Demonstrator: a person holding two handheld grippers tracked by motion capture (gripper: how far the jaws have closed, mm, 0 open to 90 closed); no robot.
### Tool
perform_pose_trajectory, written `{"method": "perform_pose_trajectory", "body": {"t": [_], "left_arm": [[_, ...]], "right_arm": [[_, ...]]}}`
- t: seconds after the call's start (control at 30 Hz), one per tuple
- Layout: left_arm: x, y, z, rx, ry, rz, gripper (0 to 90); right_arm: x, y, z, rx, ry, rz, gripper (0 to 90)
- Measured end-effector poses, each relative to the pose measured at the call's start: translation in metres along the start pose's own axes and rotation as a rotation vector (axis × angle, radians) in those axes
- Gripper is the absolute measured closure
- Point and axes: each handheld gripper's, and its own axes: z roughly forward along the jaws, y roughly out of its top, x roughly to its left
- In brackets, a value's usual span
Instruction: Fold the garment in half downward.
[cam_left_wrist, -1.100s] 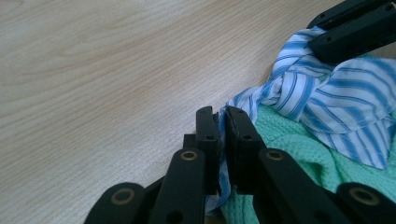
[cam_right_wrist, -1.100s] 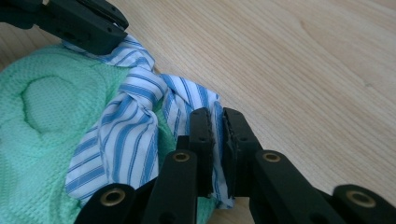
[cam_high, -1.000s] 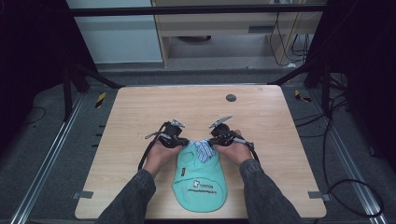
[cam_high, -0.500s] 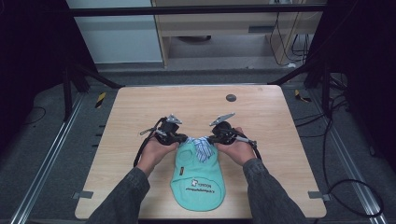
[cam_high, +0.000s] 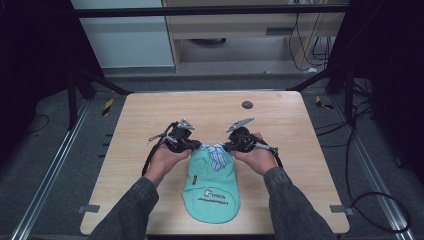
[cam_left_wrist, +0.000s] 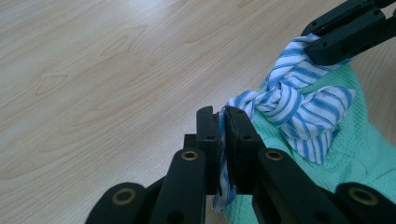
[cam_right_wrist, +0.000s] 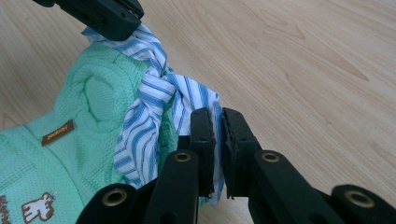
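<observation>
The wooden tabletop (cam_high: 150, 115) lay bare across its far half and along both sides, with a small dark round disc (cam_high: 247, 104) near the far edge, well apart from the work. All the handling sat in the near middle, and the garment's lower end reached close to the near edge.

The left gripper (cam_high: 196, 146) had its jaws nearly closed, pinching one end of the blue-and-white striped cloth (cam_left_wrist: 299, 105) between them; the thin fabric ran down through the narrow gap. The right gripper (cam_high: 226, 146) was likewise almost closed on the other end of the striped cloth, with the fabric clamped between its pads. The two grippers faced each other across the garment's top, near but apart, each held in a hand (cam_high: 162, 161).

The mint-green knitted garment (cam_high: 212, 187) lay flat on the tabletop between the forearms, with a small brown label and printed dark lettering on its front. The striped cloth was twisted into a knot at its upper edge.
</observation>
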Motion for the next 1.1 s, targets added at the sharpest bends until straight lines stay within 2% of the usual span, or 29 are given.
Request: {"method": "perform_pose_trajectory", "body": {"t": [0.13,0.5,0.63,0.77,0.97,1.1], "left_arm": [[0.0,0.001,-0.002,-0.008,0.002,-0.003,84.8],[-0.004,0.007,-0.011,-0.038,0.019,0.025,84.8],[-0.005,0.008,-0.016,-0.056,0.016,0.019,84.7],[-0.005,0.01,-0.019,-0.053,0.015,0.024,84.8],[-0.002,0.015,-0.024,-0.083,0.01,0.005,84.8],[-0.001,0.018,-0.027,-0.092,0.014,0.012,84.8]], "right_arm": [[0.001,0.002,-0.003,-0.004,0.001,-0.005,83.9],[0.001,0.008,-0.011,-0.018,-0.007,-0.032,84.0],[0.001,0.01,-0.015,-0.026,-0.01,-0.038,84.0],[0.002,0.015,-0.018,-0.033,-0.017,-0.043,84.1],[0.0,0.019,-0.022,-0.055,-0.019,-0.035,84.1],[0.0,0.022,-0.027,-0.059,-0.026,-0.041,84.1]]}}
